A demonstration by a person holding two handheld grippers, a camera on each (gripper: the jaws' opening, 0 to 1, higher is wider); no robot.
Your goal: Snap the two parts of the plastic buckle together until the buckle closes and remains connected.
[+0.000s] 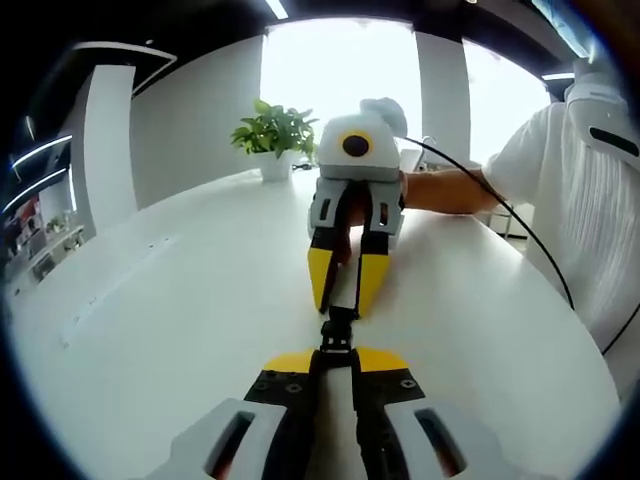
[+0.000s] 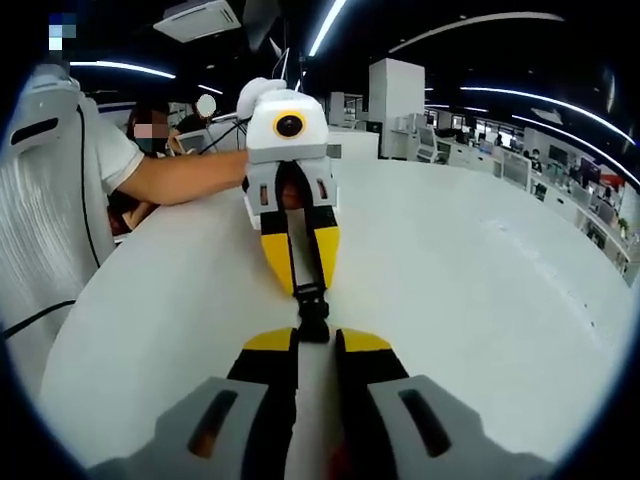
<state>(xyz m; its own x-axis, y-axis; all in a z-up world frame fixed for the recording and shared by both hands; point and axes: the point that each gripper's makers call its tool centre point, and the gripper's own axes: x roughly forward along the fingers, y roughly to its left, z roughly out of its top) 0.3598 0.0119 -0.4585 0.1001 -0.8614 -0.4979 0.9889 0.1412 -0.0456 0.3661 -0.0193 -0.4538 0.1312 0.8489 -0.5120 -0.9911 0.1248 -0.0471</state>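
The black plastic buckle [image 1: 338, 330] hangs just above the white table [image 1: 180, 330], stretched between two grippers that face each other. My left gripper [image 1: 335, 362] rises from the bottom of the left gripper view, shut on the near end of the buckle and its pale strap. My right gripper [image 1: 340, 285] points toward me from beyond, its yellow fingers shut on the far end. In the right gripper view the buckle [image 2: 312, 312] sits between my right gripper [image 2: 316, 342] and the left gripper [image 2: 300, 270]. The two halves meet in one line; I cannot tell whether they are latched.
A potted plant [image 1: 272, 135] stands at the table's far edge. A person's forearm [image 1: 450, 190] and white shirt [image 1: 575, 200] are on the right, with a black cable [image 1: 520, 222] trailing. Office desks [image 2: 480, 150] lie beyond the table [image 2: 480, 300].
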